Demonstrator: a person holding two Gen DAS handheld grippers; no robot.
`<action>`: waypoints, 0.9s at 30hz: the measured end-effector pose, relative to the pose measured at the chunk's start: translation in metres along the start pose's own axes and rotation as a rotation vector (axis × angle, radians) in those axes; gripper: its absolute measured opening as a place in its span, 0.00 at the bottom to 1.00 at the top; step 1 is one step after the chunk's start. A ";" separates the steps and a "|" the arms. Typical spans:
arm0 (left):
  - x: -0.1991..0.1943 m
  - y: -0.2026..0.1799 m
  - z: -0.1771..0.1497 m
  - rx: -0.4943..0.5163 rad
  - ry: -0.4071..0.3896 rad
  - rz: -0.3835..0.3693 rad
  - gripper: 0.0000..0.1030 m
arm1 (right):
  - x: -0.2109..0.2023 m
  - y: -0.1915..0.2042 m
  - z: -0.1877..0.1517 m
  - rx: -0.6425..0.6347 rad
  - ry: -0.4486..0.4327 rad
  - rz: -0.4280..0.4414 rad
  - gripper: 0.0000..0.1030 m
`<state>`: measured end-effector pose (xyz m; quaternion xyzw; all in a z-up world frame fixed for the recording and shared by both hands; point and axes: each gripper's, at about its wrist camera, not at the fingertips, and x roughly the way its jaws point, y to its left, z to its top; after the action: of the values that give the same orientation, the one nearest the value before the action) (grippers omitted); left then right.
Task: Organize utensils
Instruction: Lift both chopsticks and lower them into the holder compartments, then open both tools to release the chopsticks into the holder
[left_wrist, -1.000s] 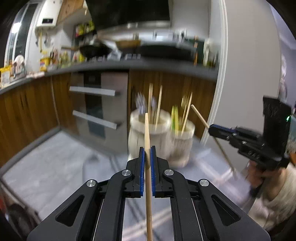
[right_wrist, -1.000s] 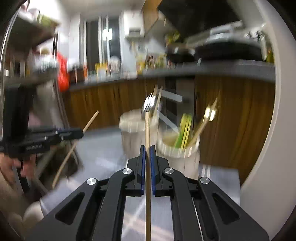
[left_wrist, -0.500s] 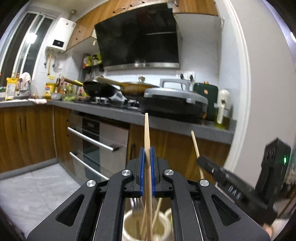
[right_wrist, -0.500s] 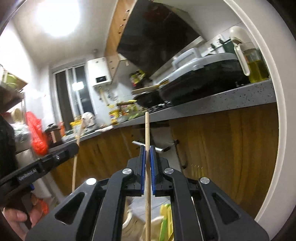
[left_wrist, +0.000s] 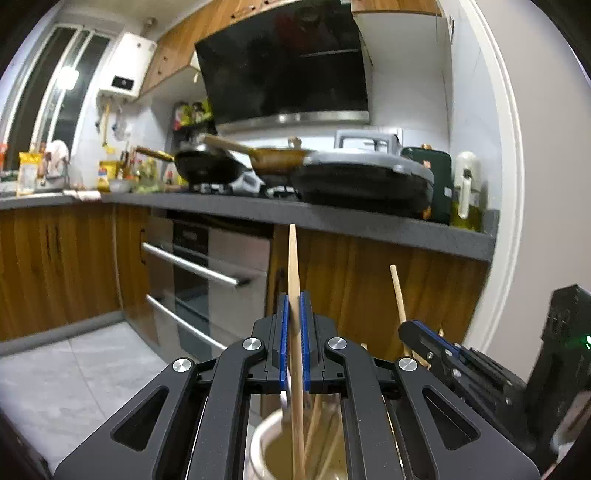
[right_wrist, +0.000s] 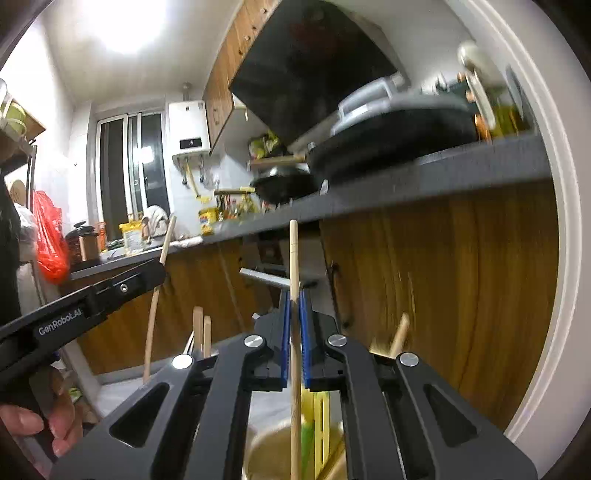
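Observation:
My left gripper (left_wrist: 292, 300) is shut on a wooden chopstick (left_wrist: 293, 258) held upright; its lower end reaches into a white utensil holder (left_wrist: 263, 439) that holds several wooden sticks. My right gripper (right_wrist: 293, 297) is shut on another wooden chopstick (right_wrist: 293, 254), upright over a second holder (right_wrist: 258, 450) with green and yellow utensils (right_wrist: 314, 424). The right gripper also shows in the left wrist view (left_wrist: 408, 326) with its chopstick (left_wrist: 397, 291). The left gripper shows in the right wrist view (right_wrist: 157, 267) with its chopstick (right_wrist: 157, 299).
A dark grey kitchen counter (left_wrist: 332, 218) with pans (left_wrist: 207, 166) and a griddle (left_wrist: 365, 177) runs above wooden cabinets (left_wrist: 55, 266) and an oven (left_wrist: 207, 280). A white door frame (left_wrist: 506, 184) stands at the right. A hand (right_wrist: 44, 421) holds the left gripper.
Both grippers tilted upward from a view of the holders on the floor, then moved over the holders; each chopstick's lower end now hangs at or in a holder's mouth.

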<state>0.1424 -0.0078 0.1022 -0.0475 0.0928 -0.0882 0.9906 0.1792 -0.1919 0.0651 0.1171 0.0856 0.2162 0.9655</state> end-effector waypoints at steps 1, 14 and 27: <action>-0.003 0.000 -0.003 0.007 0.011 -0.005 0.06 | -0.004 -0.006 -0.002 0.025 0.018 0.014 0.05; -0.038 0.004 -0.038 0.028 0.136 -0.018 0.06 | -0.047 -0.010 -0.019 -0.015 0.132 0.023 0.05; -0.053 0.005 -0.043 0.036 0.168 0.018 0.38 | -0.059 -0.018 -0.026 -0.019 0.244 -0.019 0.48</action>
<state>0.0833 0.0036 0.0686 -0.0211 0.1742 -0.0847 0.9808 0.1282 -0.2290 0.0424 0.0799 0.2016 0.2205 0.9510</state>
